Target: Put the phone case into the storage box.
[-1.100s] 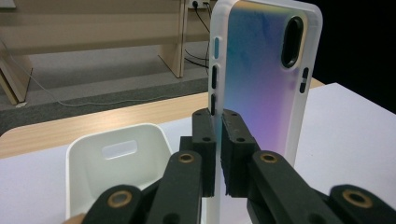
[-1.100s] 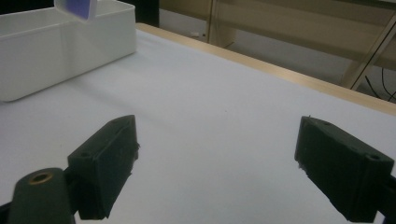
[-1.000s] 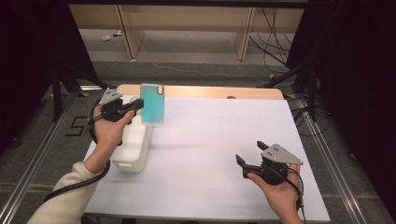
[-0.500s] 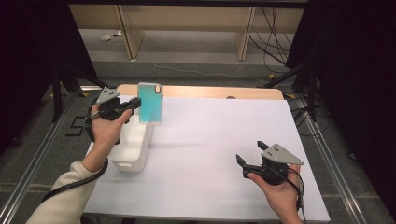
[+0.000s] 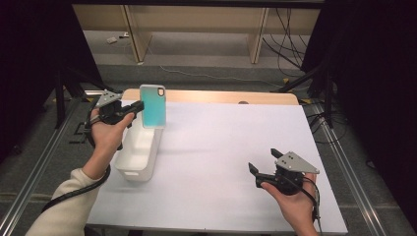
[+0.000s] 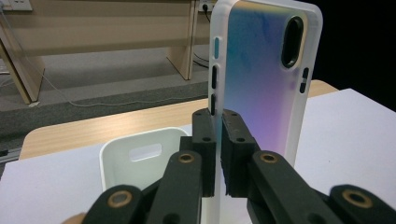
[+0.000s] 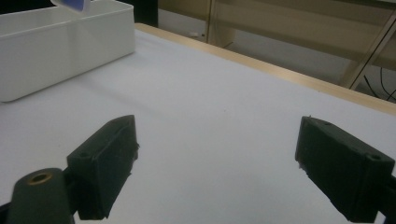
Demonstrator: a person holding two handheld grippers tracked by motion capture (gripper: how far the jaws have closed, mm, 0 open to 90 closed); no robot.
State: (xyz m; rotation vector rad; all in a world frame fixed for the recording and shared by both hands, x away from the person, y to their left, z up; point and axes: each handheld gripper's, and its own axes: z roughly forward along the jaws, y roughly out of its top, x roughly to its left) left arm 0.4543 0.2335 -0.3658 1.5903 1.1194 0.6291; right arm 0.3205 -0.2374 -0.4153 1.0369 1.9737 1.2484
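Note:
A phone case (image 5: 153, 106) with a white rim and a teal-to-violet back stands upright in the air above the far end of a white bin (image 5: 139, 152). My left gripper (image 5: 137, 106) is shut on the case's left rim; in the left gripper view the two pads (image 6: 205, 156) pinch that rim (image 6: 214, 93) below the side-button slots, with the camera cut-out (image 6: 292, 43) at top right. My right gripper (image 5: 263, 161) rests open near the table's front right, jaws wide apart over the bare white table top (image 7: 219, 121), nothing between them.
The white bin (image 7: 56, 39) lies along the table's left side, its handle slot (image 6: 144, 152) at the far wall. A wooden strip (image 5: 216, 96) edges the table's far side. Beyond it stand wooden shelf legs (image 5: 258, 34) and floor cables (image 5: 211, 76). Dark curtains flank both sides.
The left hand has drifted slightly left and toward the near side with the phone case still held upright. The right hand has not moved.

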